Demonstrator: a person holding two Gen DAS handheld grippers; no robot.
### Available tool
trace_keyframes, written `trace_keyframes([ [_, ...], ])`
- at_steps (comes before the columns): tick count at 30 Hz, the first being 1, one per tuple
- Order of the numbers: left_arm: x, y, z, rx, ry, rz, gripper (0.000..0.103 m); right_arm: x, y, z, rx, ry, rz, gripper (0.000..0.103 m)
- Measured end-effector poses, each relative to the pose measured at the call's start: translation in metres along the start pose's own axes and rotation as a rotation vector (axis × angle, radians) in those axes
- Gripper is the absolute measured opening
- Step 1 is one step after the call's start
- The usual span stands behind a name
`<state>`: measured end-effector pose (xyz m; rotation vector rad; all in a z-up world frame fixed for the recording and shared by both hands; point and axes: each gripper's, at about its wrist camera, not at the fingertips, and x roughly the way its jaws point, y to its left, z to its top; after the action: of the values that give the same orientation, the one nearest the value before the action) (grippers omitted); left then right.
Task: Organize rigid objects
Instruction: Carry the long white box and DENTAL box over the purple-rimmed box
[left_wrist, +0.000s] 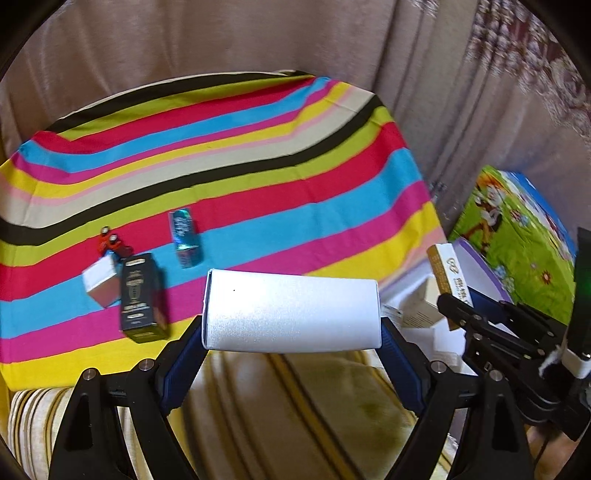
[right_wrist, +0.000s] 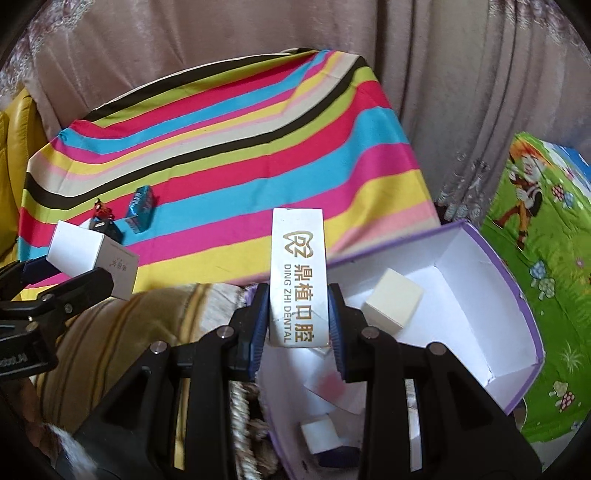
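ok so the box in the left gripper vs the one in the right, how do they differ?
The white box in the left gripper is plain on its top face and broad, so the jaws stand wide; the dental box in the right gripper is narrow, with gold lettering, and the jaws are nearly shut on it. The white box lies crosswise between the fingers; the dental box points away along them. Both are rigid cartons, clamped and held off the striped cloth.

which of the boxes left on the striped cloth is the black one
The tall black box with gold print, nearest the cloth's front edge. The teal box lies farther back; the small white box touches the black one's left side.
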<state>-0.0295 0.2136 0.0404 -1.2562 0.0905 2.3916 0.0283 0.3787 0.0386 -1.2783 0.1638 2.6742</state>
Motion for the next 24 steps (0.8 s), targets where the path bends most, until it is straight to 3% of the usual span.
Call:
trace_keyframes([
  [24, 0.002, -0.083, -0.023, 0.257, 0.077, -0.185, 0.089, 0.000, -0.078, -0.034, 0.127, 0.063, -0.095, 0.035],
])
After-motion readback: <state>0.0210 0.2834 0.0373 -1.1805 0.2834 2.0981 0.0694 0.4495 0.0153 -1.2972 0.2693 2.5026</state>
